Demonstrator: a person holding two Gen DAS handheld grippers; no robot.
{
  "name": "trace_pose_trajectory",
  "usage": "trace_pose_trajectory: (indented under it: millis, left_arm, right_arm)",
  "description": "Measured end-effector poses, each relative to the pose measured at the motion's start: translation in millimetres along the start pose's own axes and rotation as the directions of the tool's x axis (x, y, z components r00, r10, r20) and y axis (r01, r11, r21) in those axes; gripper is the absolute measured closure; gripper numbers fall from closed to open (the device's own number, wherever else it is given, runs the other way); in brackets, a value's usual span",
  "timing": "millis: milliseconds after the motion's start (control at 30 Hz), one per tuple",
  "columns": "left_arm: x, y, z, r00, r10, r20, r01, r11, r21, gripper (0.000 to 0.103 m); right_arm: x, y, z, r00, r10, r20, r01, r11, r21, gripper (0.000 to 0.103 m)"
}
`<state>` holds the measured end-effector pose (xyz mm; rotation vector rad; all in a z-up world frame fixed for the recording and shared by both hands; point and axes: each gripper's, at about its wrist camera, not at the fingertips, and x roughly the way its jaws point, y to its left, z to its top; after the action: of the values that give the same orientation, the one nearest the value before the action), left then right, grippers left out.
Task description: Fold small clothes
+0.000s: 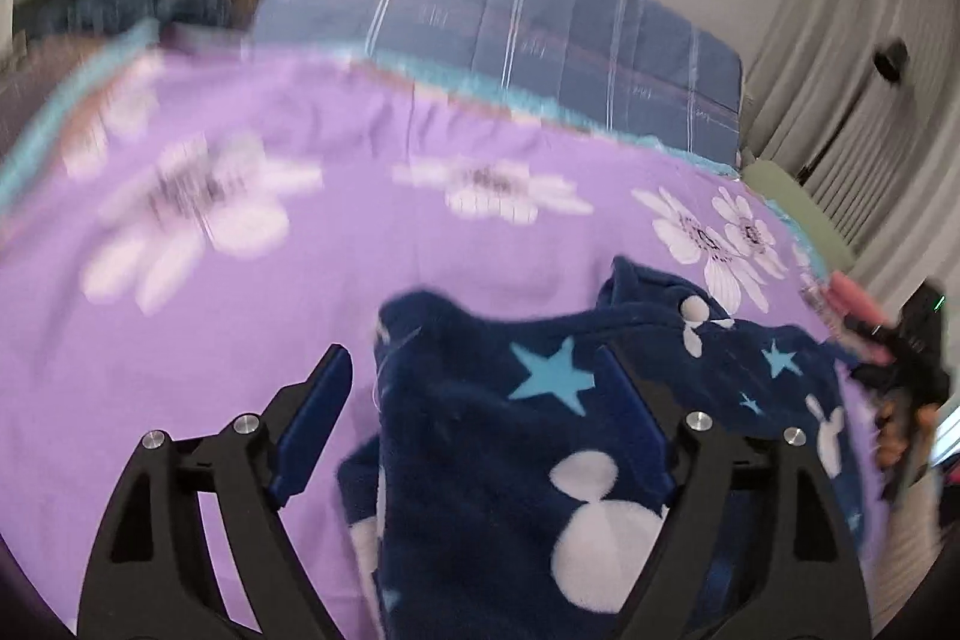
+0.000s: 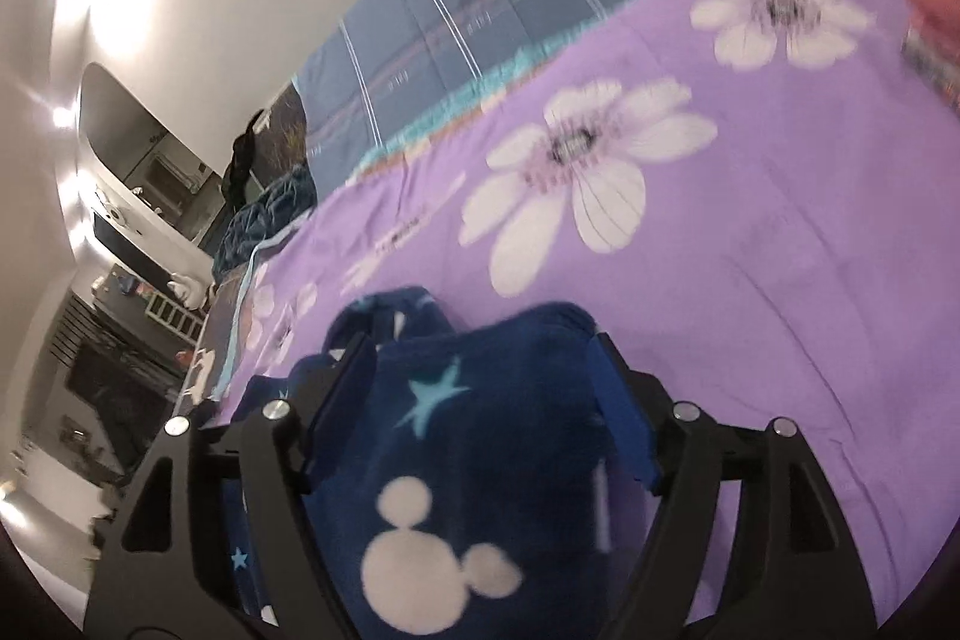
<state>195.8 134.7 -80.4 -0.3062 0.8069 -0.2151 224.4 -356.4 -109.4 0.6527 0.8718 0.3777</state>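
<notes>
On the near part of a purple flowered bedspread (image 1: 360, 244) lies a navy fleece garment (image 1: 510, 460), bunched between the spread, released jaws of both the left gripper (image 1: 480, 382) and right gripper (image 2: 486, 364); dragging fingers could snag the fleece and undo the fold.

**Black grippers with blue pads**

The left gripper (image 1: 474, 388) and right gripper (image 2: 486, 370) had matte black linkage arms, round silver screws at the joints, and flat blue fingers (image 1: 312, 430). At the right edge, a pale ribbed sleeve (image 1: 912, 562) showed.
</notes>
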Motion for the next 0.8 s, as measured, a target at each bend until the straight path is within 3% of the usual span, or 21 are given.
trace_pose_trajectory:
  millis: [33,133,167,200,233,267,400,500,600,667,700,733,767,800]
  left_arm:
    - [16,12,3,0.997,-0.030,-0.073,0.026,0.998,-0.061,0.020]
    - [42,27,1,0.978,-0.072,-0.194,0.041,0.987,-0.159,0.022]
    - [47,27,0,0.974,-0.083,-0.209,0.050,0.986,-0.158,0.041]
    - [50,23,-1,0.972,-0.094,-0.215,0.066,0.988,-0.137,0.077]
    - [48,19,-2,0.974,-0.087,-0.209,0.062,0.990,-0.123,0.088]
    - [43,16,-1,0.979,-0.078,-0.188,0.058,0.992,-0.113,0.090]
    - [-11,-11,5,0.997,-0.081,-0.019,0.081,0.997,-0.003,0.092]
    - [-61,-33,12,0.990,-0.107,0.090,0.100,0.992,0.079,0.092]
    - [-88,-44,22,0.981,-0.096,0.167,0.075,0.989,0.130,0.091]
    - [-82,-41,28,0.983,-0.068,0.170,0.045,0.990,0.135,0.091]
    - [-73,-37,31,0.987,-0.057,0.150,0.037,0.990,0.133,0.089]
    - [-50,-32,30,0.995,-0.033,0.097,0.019,0.990,0.140,0.087]
    - [-34,-27,28,0.998,-0.010,0.062,0.001,0.990,0.141,0.079]
    - [-13,-22,25,1.000,0.024,0.016,-0.026,0.990,0.135,0.073]
  right_arm:
    - [5,-6,1,1.000,0.007,-0.025,-0.007,1.000,0.021,0.028]
    - [23,-25,5,0.991,0.082,-0.105,-0.069,0.990,0.121,0.027]
    - [27,-27,5,0.987,0.106,-0.118,-0.089,0.986,0.140,0.036]
    - [29,-24,4,0.985,0.121,-0.125,-0.104,0.986,0.130,0.046]
    - [27,-19,4,0.986,0.113,-0.120,-0.102,0.990,0.095,0.077]
    - [24,-12,4,0.990,0.097,-0.104,-0.092,0.994,0.051,0.090]
    - [-21,29,1,0.983,0.182,0.008,-0.181,0.981,-0.074,0.091]
    - [-57,59,3,0.967,0.242,0.085,-0.227,0.961,-0.156,0.091]
    - [-66,76,13,0.962,0.239,0.135,-0.210,0.957,-0.199,0.091]
    - [-51,75,20,0.973,0.193,0.125,-0.165,0.965,-0.202,0.089]
    - [-31,69,23,0.987,0.122,0.107,-0.100,0.976,-0.191,0.088]
    - [-16,61,23,0.996,0.040,0.086,-0.024,0.982,-0.189,0.084]
    - [3,52,22,0.997,-0.056,0.060,0.066,0.980,-0.188,0.079]
    - [26,37,18,0.981,-0.191,0.031,0.194,0.965,-0.176,0.078]
